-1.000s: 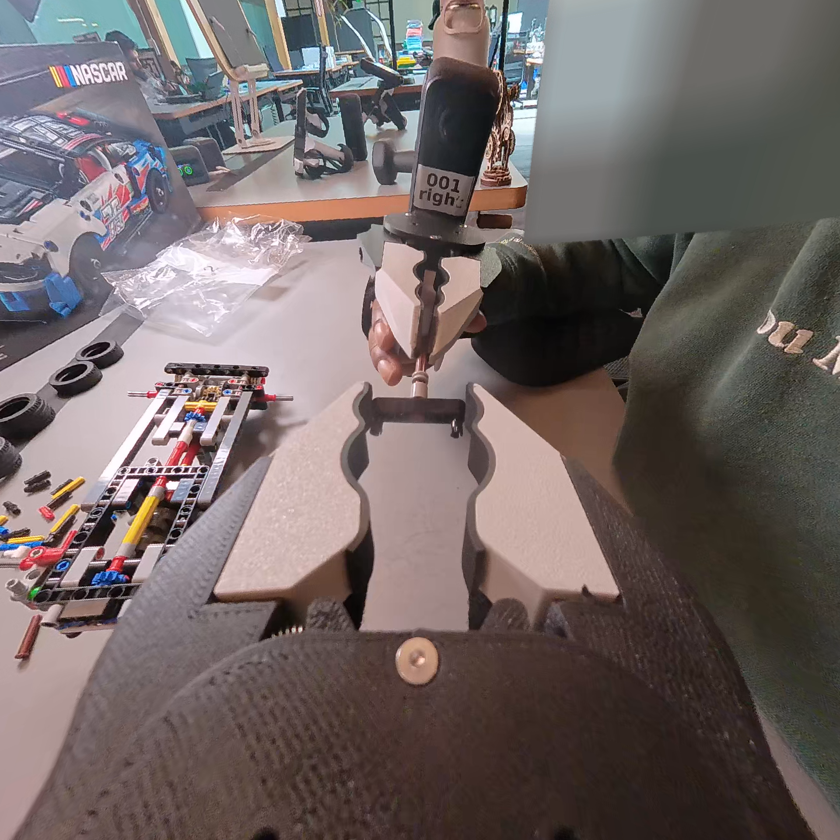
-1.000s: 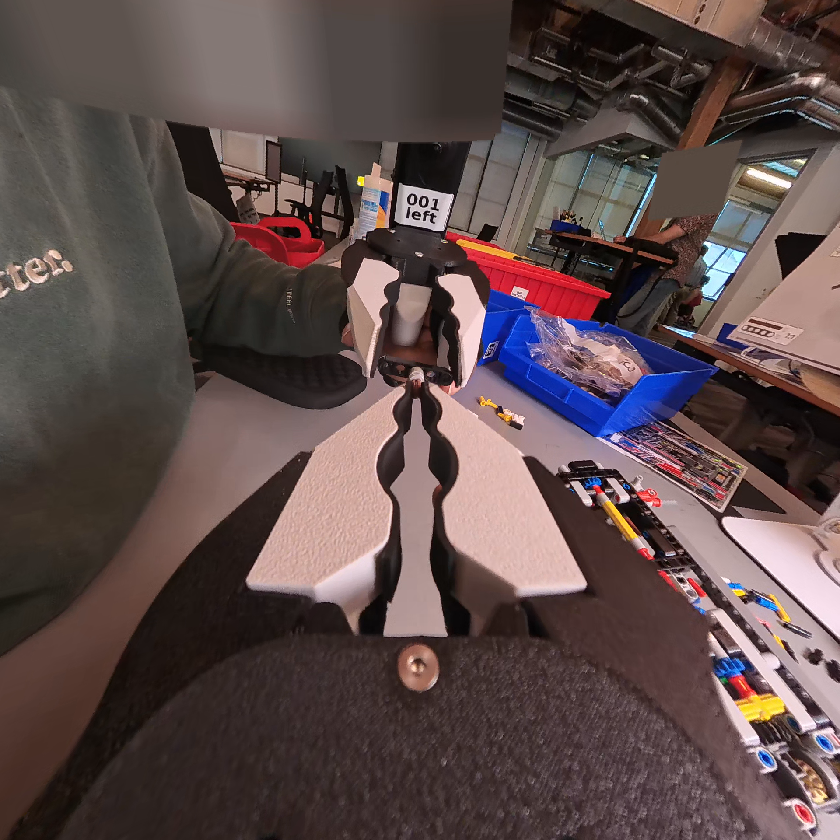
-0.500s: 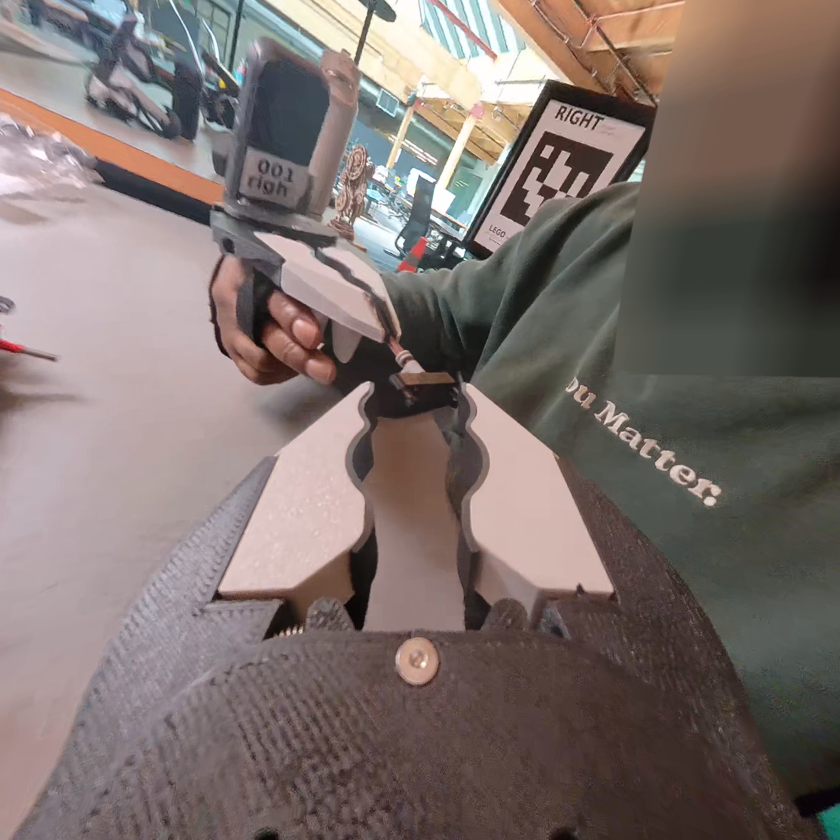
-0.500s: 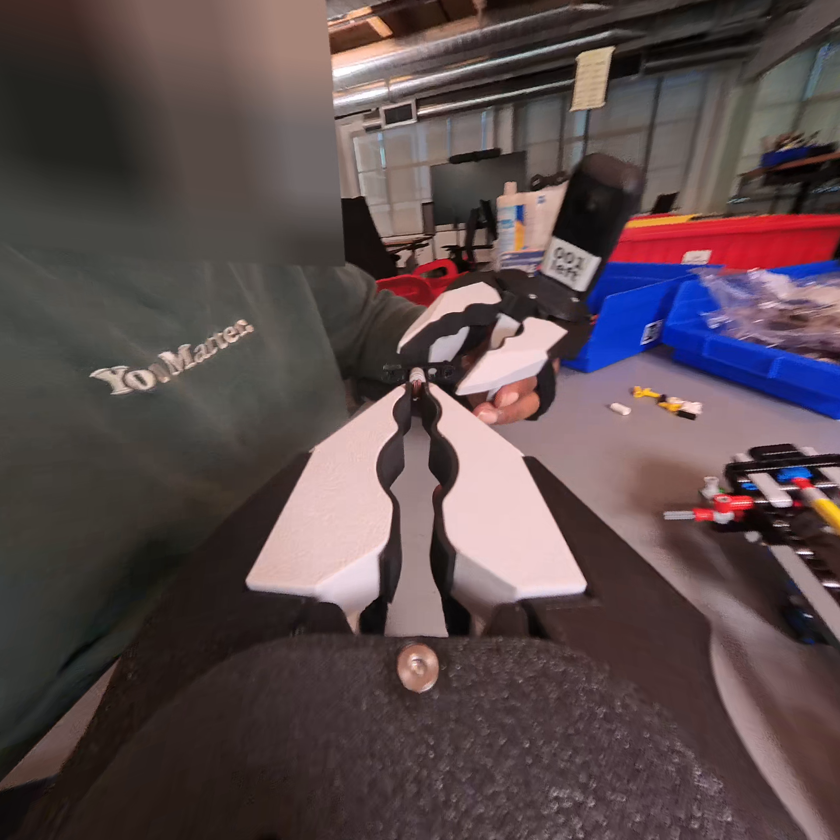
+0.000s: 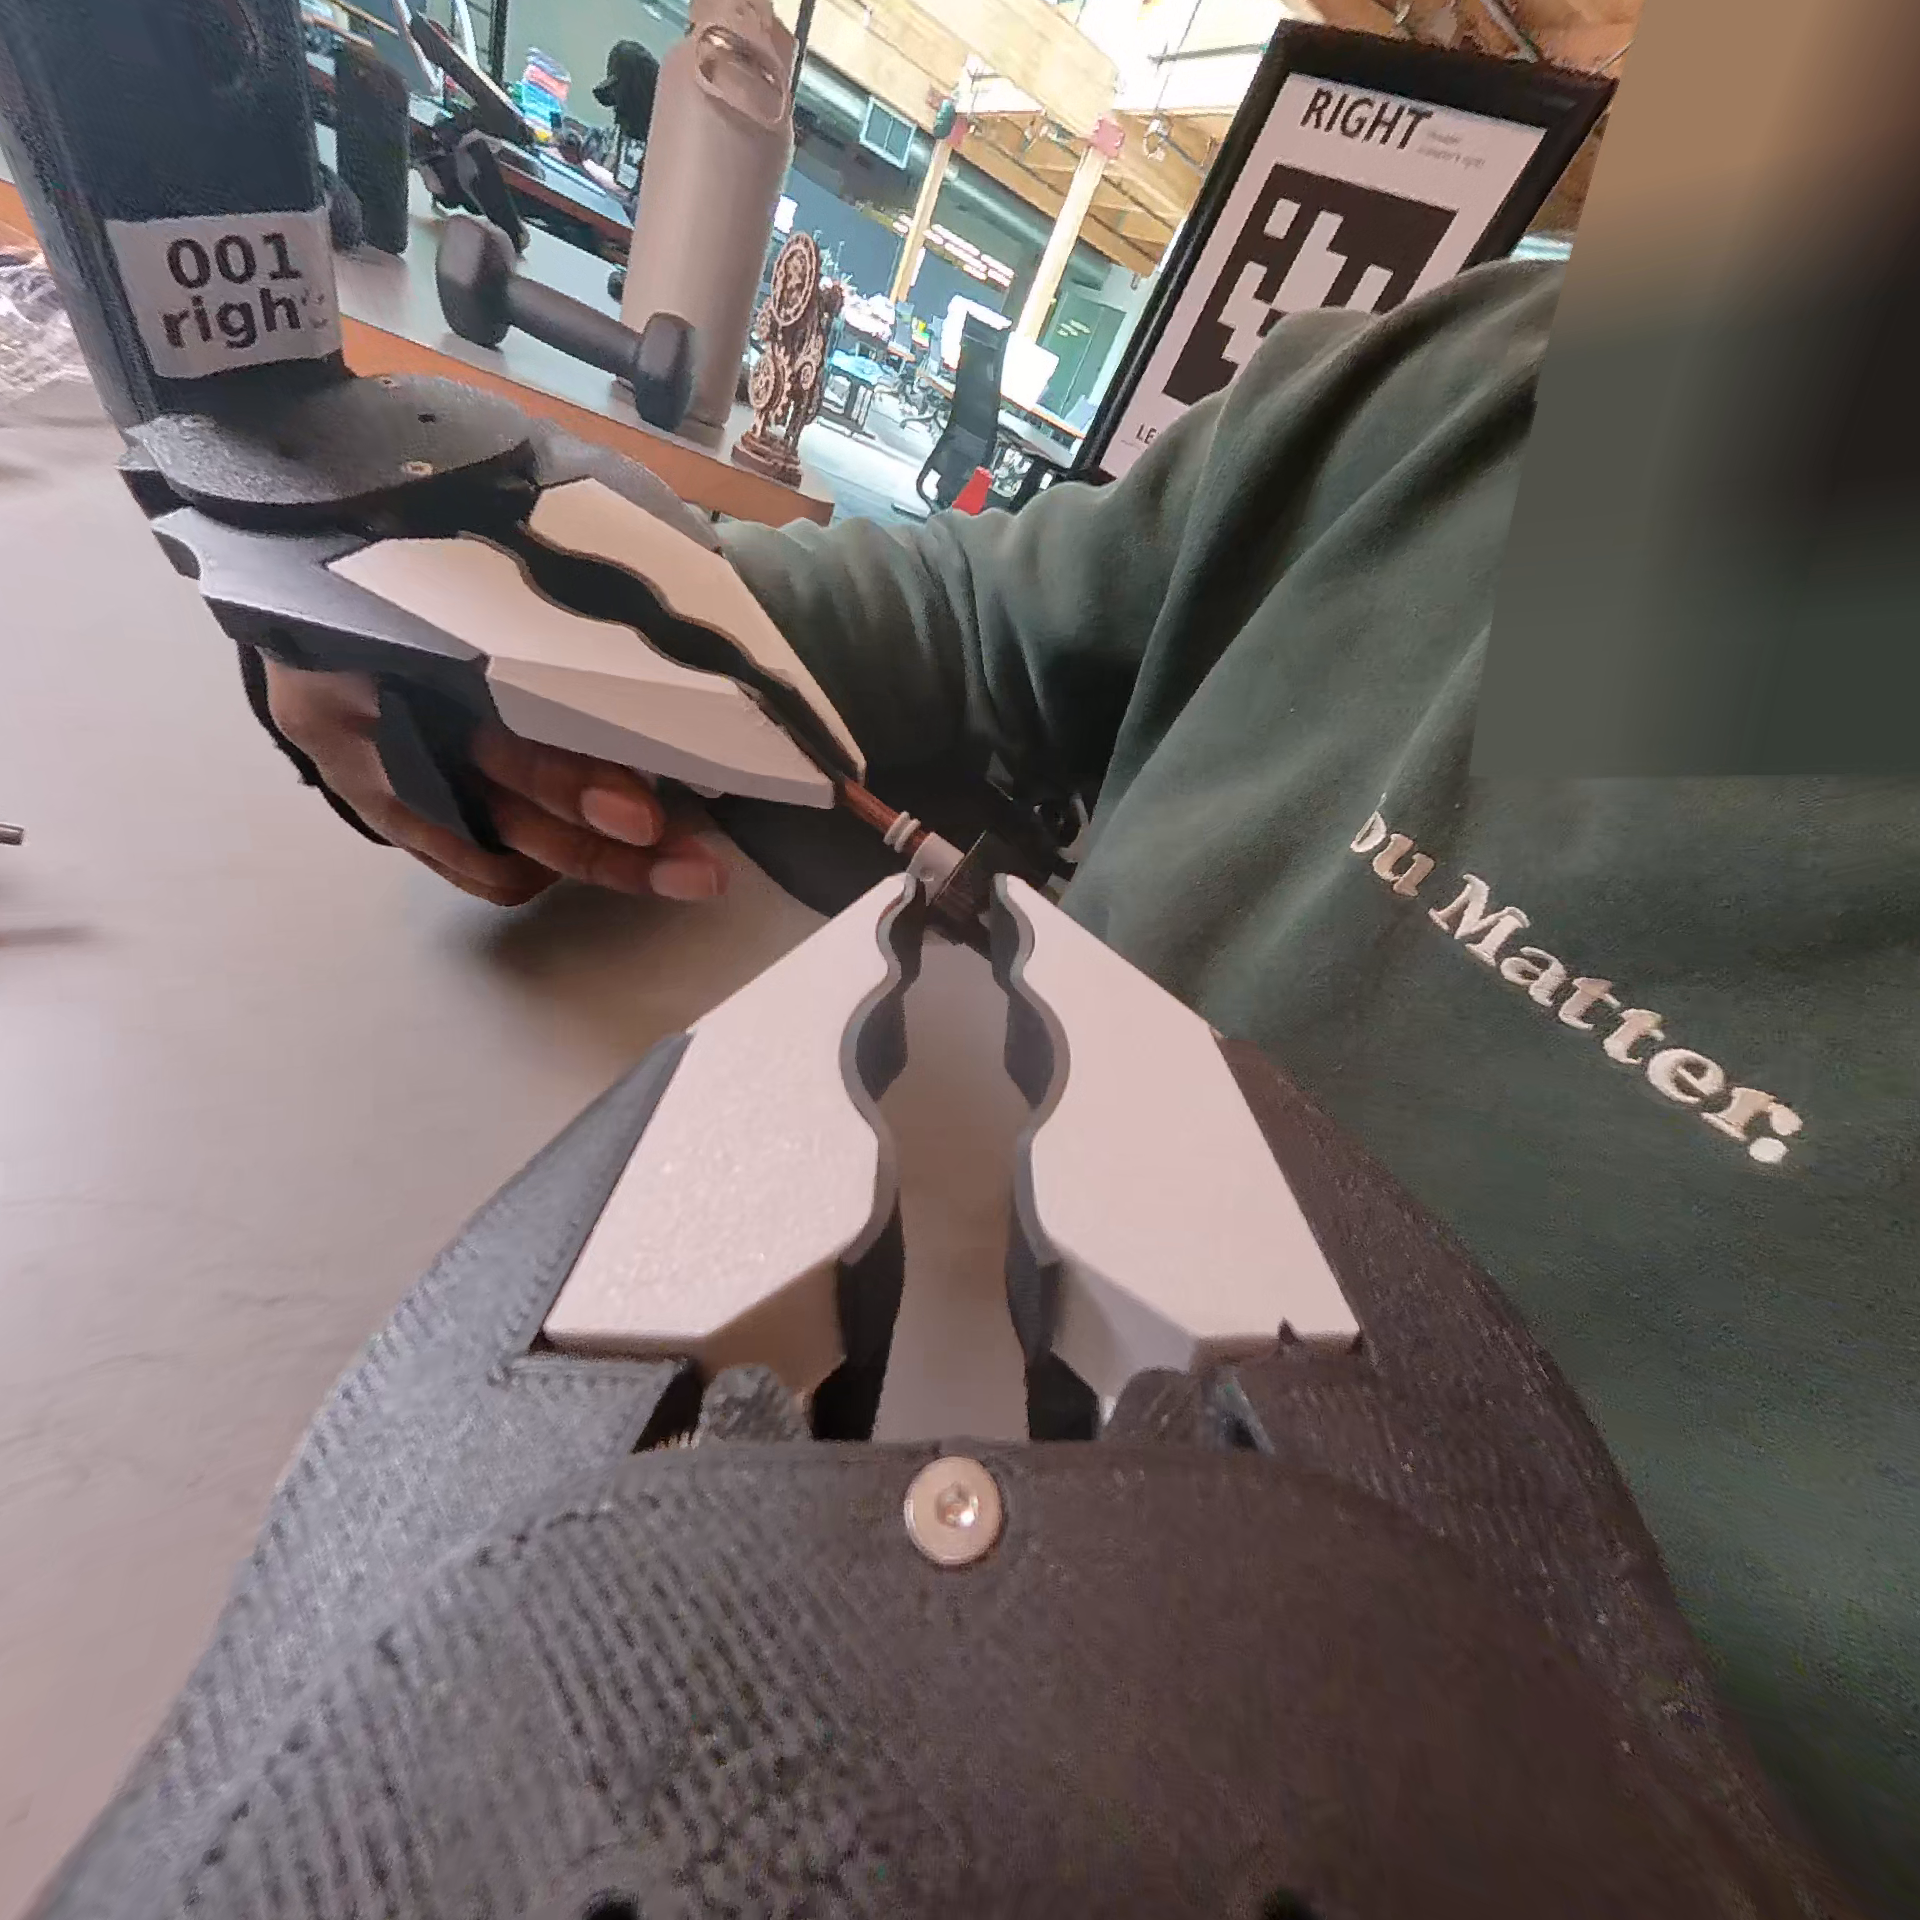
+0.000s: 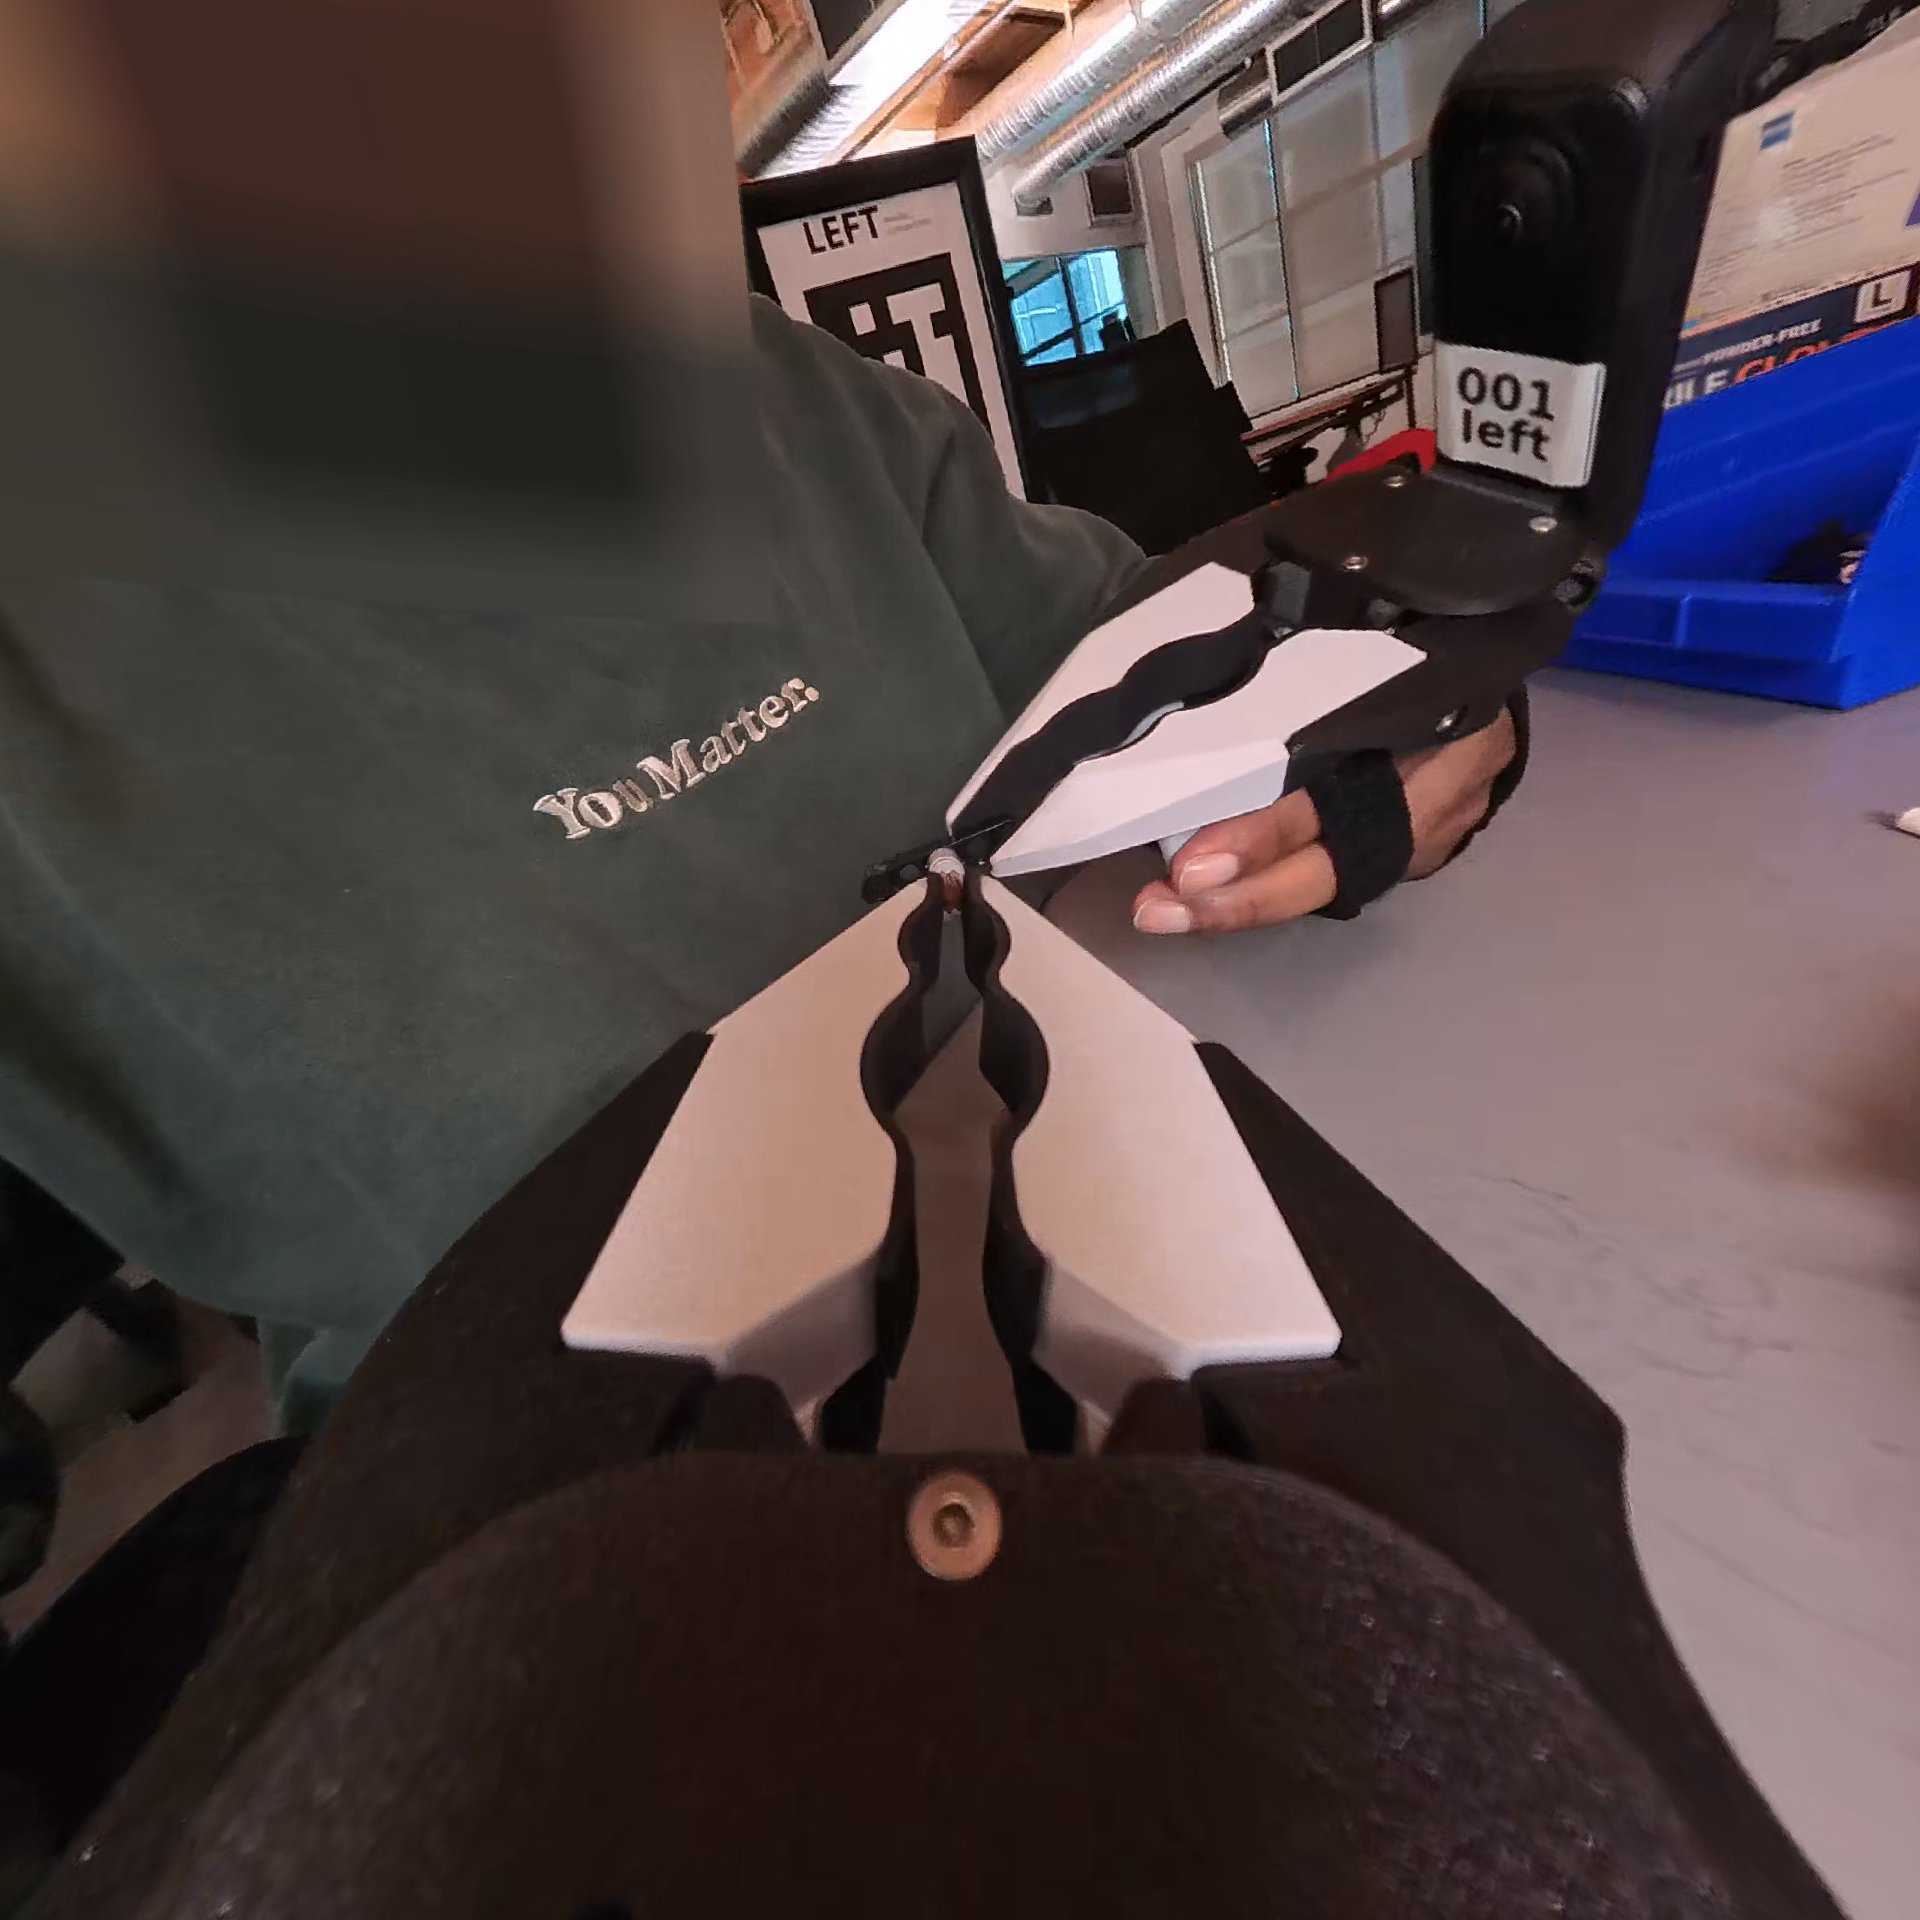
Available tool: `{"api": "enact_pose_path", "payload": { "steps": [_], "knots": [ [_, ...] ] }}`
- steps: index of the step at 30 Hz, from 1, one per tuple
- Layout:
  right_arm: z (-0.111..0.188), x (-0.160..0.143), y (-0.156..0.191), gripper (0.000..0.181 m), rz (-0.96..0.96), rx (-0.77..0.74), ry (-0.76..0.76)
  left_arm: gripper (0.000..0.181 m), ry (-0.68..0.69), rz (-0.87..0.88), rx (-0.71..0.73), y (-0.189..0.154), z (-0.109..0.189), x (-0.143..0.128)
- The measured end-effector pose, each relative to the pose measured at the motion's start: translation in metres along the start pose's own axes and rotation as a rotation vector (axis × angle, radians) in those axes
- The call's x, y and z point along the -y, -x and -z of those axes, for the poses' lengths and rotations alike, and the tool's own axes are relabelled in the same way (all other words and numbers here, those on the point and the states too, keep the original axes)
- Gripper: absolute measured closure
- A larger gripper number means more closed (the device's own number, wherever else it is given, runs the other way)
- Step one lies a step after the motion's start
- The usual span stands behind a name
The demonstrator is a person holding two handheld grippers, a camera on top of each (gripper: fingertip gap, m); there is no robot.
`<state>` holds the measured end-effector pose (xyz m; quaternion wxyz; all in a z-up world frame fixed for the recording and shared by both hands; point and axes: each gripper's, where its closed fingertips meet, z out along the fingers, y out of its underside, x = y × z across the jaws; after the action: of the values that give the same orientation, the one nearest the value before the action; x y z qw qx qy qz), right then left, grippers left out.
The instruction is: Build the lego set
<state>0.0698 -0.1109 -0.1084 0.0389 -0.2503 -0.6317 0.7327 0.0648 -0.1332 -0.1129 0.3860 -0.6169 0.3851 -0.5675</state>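
Observation:
My left gripper (image 5: 956,899) is shut on a small black lego beam (image 5: 964,894), held at the fingertips above the table. My right gripper (image 6: 948,902) is shut on a thin brown axle with a pale grey bush (image 6: 943,862) at its tip. The two grippers meet tip to tip in front of the person's green sweatshirt. The bush (image 5: 928,854) touches the beam. In the right wrist view the beam (image 6: 899,871) sticks out sideways from the left gripper (image 6: 982,836). In the left wrist view the right gripper (image 5: 850,781) comes in from the upper left. The lego chassis is out of view.
The grey table (image 5: 208,1039) lies below both grippers. A blue bin (image 6: 1766,582) stands at the back right. A dumbbell (image 5: 561,312), a metal bottle (image 5: 707,208) and a framed marker board (image 5: 1330,239) stand behind. The person's torso (image 6: 416,831) is very near. My two grippers' fingertips are within a few centimetres of each other.
Both grippers have swung away from the chassis toward the person's chest, staying tip to tip. The left jaws stand much closer together than before. The right gripper now looks nearer and larger.

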Motion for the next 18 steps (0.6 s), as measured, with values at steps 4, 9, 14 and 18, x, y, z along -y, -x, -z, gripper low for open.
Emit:
{"api": "enact_pose_path", "payload": {
  "steps": [4, 9, 14, 18],
  "knots": [
    [0.002, -0.001, -0.004, 0.181, 0.003, -0.015, -0.002, 0.171, 0.018, -0.014, 0.025, 0.004, 0.001, -0.003],
    [0.002, 0.000, -0.008, 0.181, 0.047, -0.081, -0.002, 0.154, -0.023, 0.065, -0.003, 0.005, 0.008, 0.002],
    [-0.005, 0.000, -0.013, 0.181, 0.106, -0.131, 0.029, 0.156, -0.144, 0.329, -0.051, 0.017, 0.011, 0.016],
    [-0.006, -0.001, -0.018, 0.181, 0.156, -0.192, 0.053, 0.156, -0.096, 0.360, -0.002, 0.025, 0.004, 0.007]
  ]
}}
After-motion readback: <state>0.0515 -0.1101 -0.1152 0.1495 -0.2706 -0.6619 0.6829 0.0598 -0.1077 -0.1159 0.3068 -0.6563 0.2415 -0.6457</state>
